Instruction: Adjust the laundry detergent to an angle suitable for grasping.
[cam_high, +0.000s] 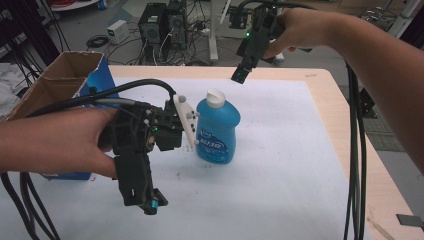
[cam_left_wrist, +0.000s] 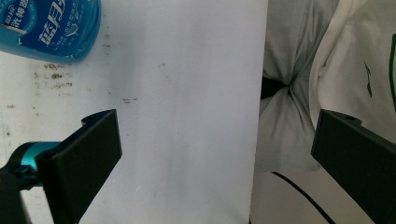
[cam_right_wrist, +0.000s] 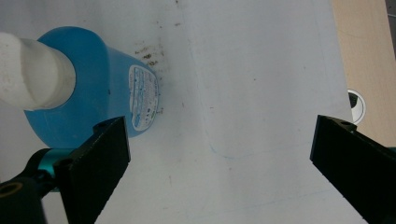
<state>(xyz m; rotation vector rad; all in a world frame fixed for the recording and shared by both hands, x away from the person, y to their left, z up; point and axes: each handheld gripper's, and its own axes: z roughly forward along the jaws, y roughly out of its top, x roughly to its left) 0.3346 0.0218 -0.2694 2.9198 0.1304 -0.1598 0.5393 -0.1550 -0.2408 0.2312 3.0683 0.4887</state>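
2 grippers, jaws apart & empty, hover near upright blue bottle (cam_high: 217, 131); approach step; next: right gripper (cam_high: 240, 75) descends toward cap.

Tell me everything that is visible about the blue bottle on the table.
The blue bottle looks like translucent plastic, filled with blue liquid. It has a flattened rounded body, a white cap on top, and a blue-and-white label with printed characters on its front; the right gripper view shows a second, small-print label on another side. It stands upright on the white table cover, near the middle. Nothing touches it except the cover; both tools are apart from it.
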